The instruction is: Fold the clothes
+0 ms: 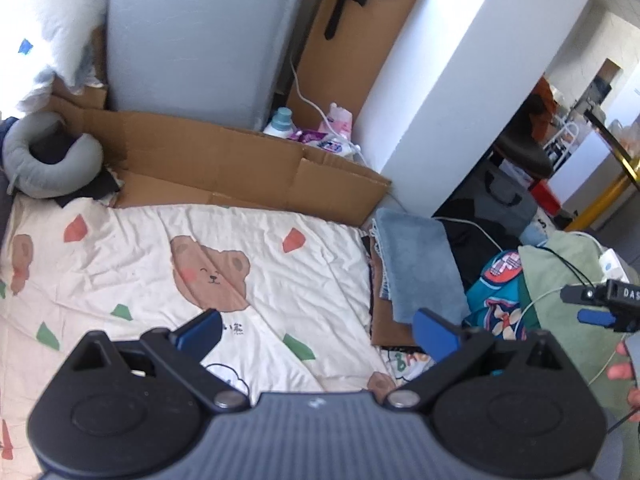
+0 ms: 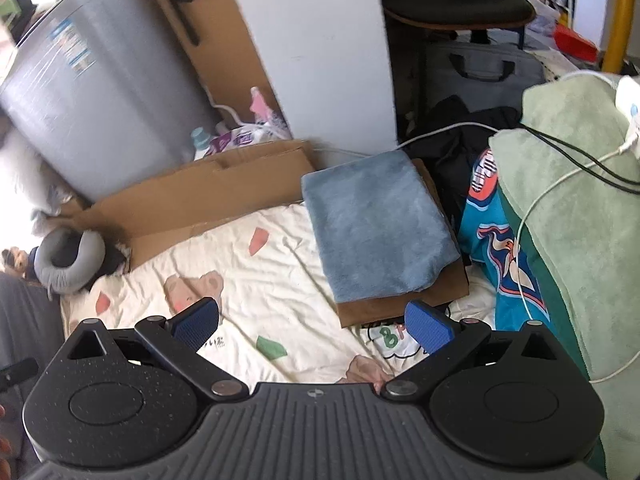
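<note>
Hovering over the cream bear-print bedsheet (image 1: pixel 256 240), the left gripper (image 1: pixel 318 332) has its jaws spread, holding nothing. The right gripper (image 2: pixel 314 326) is likewise spread near the folded blue fleece cloth (image 2: pixel 376 224).

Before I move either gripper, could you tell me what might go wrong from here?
1. The white cable and black cable drape over the green cloth; lifting that cloth could drag the charger along.
2. The blue towel sits folded on a brown piece; a careless grab may undo the stack.
3. Both the left gripper and right gripper are open and empty, close together, so they could collide.
</note>
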Tool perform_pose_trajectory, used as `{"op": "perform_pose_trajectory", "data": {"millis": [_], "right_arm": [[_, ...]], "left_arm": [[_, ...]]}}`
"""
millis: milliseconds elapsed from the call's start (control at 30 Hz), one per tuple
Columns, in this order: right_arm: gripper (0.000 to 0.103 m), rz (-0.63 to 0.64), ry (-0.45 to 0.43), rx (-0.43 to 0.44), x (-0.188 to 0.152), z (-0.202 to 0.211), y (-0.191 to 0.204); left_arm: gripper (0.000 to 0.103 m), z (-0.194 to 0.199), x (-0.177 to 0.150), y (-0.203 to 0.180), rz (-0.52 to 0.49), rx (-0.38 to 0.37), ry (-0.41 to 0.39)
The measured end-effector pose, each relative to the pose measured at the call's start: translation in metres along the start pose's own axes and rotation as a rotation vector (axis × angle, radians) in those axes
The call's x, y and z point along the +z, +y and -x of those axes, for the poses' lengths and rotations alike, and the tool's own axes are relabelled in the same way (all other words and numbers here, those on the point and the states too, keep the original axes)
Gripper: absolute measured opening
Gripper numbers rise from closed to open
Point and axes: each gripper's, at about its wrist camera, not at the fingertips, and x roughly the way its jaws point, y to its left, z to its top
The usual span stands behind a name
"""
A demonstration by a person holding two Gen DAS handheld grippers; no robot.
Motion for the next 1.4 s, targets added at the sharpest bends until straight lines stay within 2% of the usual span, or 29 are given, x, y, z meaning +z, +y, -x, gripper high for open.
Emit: {"op": "perform_pose_trajectory", "data": {"millis": [267,633,833,933,1133,1267,1400], "right_arm": [[0.102,0.065,-0.011,0.024,-0.02,0.023,0.027],[0.102,0.209,-0.035,0.043,-0.049,0.029,0.077],[0.102,0.25,-0.004,0.039,-0.064,0.011,0.094],[0.102,0.275,0.002,0.034,-0.073,0.007,0.1],[0.102,0.306,0.018,0.056,-0.087,0.003,0.107],[0.102,0.311,0.031,0.061,-0.095,-0.002,0.107],[0.102,0.316,0.048,0.062,-0.103,-0.008,0.106]], "left_arm": [[0.102,0.028,-0.015,0.001,-0.016,0.029,-0.046],[0.102,0.034,-0.038,-0.005,-0.066,0.104,-0.079],[0.102,0.024,-0.048,0.01,0.001,0.129,-0.097],[0.102,0.024,-0.053,0.012,0.036,0.173,-0.127],[0.102,0.026,-0.066,0.01,0.058,0.204,-0.143],[0.102,0.026,-0.071,0.009,0.067,0.198,-0.123],[0.102,0.025,-0.077,0.008,0.074,0.227,-0.116]]}}
